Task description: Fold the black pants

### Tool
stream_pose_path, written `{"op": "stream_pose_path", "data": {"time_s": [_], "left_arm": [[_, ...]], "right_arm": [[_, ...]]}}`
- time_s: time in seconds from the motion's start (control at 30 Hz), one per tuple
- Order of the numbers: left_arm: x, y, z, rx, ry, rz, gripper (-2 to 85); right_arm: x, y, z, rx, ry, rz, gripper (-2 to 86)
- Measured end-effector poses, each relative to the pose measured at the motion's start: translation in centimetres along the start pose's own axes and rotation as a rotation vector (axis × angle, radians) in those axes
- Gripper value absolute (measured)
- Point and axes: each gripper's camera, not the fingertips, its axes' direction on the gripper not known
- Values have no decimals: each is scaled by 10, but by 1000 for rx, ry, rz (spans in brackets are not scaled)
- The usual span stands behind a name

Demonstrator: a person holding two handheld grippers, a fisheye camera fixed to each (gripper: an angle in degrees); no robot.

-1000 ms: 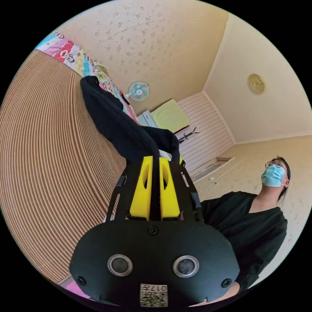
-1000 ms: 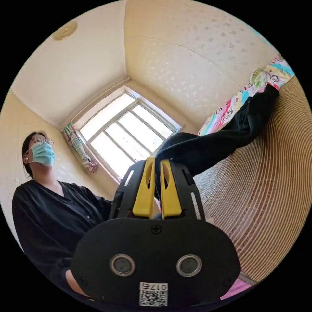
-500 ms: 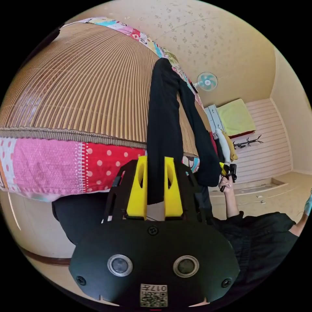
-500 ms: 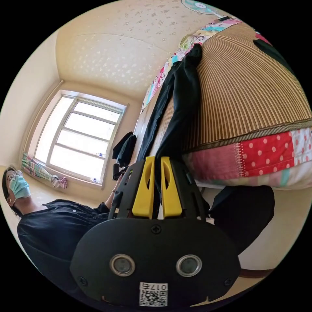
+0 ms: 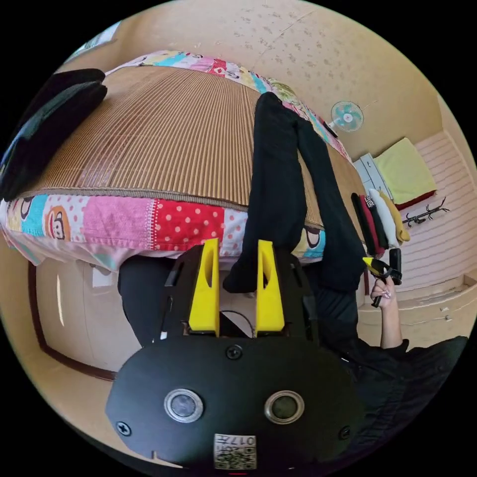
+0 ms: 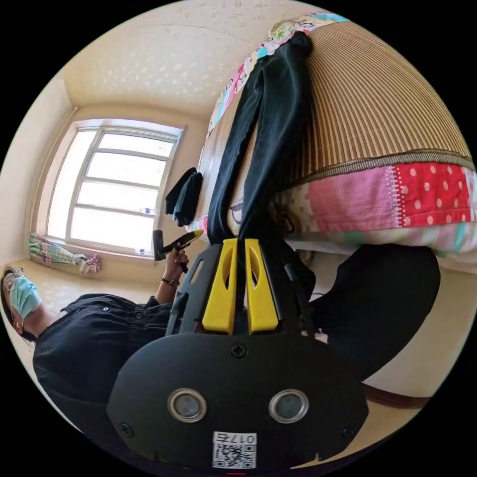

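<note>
Black pants (image 5: 278, 164) laid lengthwise across bamboo mat (image 5: 164, 139) on bed, both legs running from far edge to near edge; waist end hangs over near edge, past patchwork quilt (image 5: 164, 223).

Left gripper (image 5: 237, 248): yellow jaws spread apart, pants end lying loose between them, not pinched.

Right gripper (image 6: 239, 246): jaws closed together, clamping black fabric at hanging end of pants.

Folded dark clothes (image 5: 49, 124) at mat's left corner in left gripper view.
</note>
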Motion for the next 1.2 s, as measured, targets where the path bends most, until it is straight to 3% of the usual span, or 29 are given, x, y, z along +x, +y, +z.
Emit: {"op": "stream_pose_path", "data": {"time_s": [0.07, 0.13, 0.23, 0.5, 0.63, 0.77, 0.83, 1.0, 1.13, 1.2], "left_arm": [[30, -9, -6, 26, 100, 75, 115], [74, -34, 10, -67, 287, 182, 122], [129, -69, 41, -197, 404, 291, 135], [215, -102, 132, -541, 141, 512, 133], [212, -88, 133, -520, 58, 610, 55], [183, -85, 114, -431, 115, 575, 41], [147, -91, 109, -403, 253, 456, 42], [94, -100, 109, -381, 478, 329, 42], [89, -103, 102, -364, 475, 385, 42], [88, -105, 97, -352, 475, 388, 42]], "right_arm": [[-13, 3, 1, 41, -33, -46, 29], [-26, 2, 9, 43, -52, -96, 29], [-41, -5, 37, -4, -63, -141, 30], [-78, -1, 89, -7, -61, -250, 27], [-77, 8, 88, -44, 7, -300, 27], [-44, 4, 70, -202, -292, -370, 31], [-23, -5, 51, -230, -417, -390, 39], [76, -96, -21, -9, -257, -174, 109], [157, -199, -64, 213, -319, -55, 146], [197, -279, -72, 308, -241, 29, 158]]}}
